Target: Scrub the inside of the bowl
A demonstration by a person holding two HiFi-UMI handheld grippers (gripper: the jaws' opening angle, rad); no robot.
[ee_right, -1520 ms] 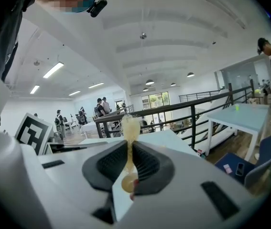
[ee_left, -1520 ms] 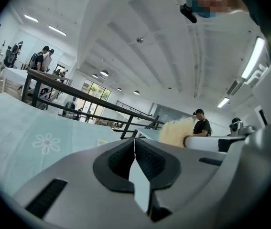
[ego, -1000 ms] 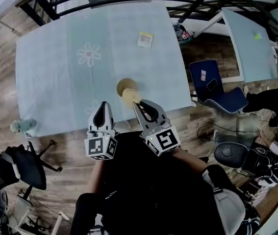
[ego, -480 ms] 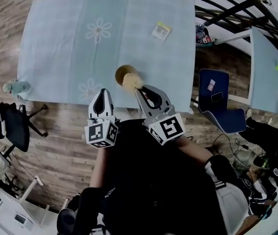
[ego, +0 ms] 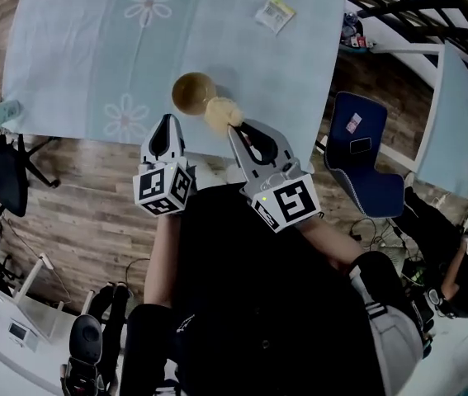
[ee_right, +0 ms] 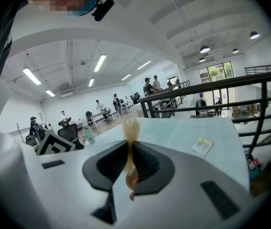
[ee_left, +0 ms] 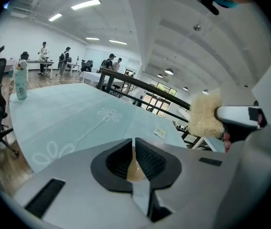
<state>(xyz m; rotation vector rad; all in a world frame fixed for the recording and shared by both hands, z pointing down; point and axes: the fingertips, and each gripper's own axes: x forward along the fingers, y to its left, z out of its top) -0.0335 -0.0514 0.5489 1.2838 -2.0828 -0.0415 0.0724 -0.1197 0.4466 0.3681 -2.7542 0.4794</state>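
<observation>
Sponge (ego: 219, 114) shifted beside bowl (ego: 191, 93), right gripper (ego: 235, 127) fingers (ee_right: 147, 166) pinching it; left gripper (ego: 166, 122) closed, empty.

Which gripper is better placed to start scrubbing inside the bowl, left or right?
Right. The right gripper is shut on the sponge, which hangs just beside the rim of the bowl. The left gripper holds nothing, jaws together, so it could at most steady the bowl.

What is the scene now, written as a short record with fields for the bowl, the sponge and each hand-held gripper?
bowl: upright on the table, near its front edge
sponge: beside the bowl, outside it
right hand-held gripper: shut on the sponge
left hand-held gripper: shut, holding nothing, short of the bowl
packet: farther back on the table
</observation>
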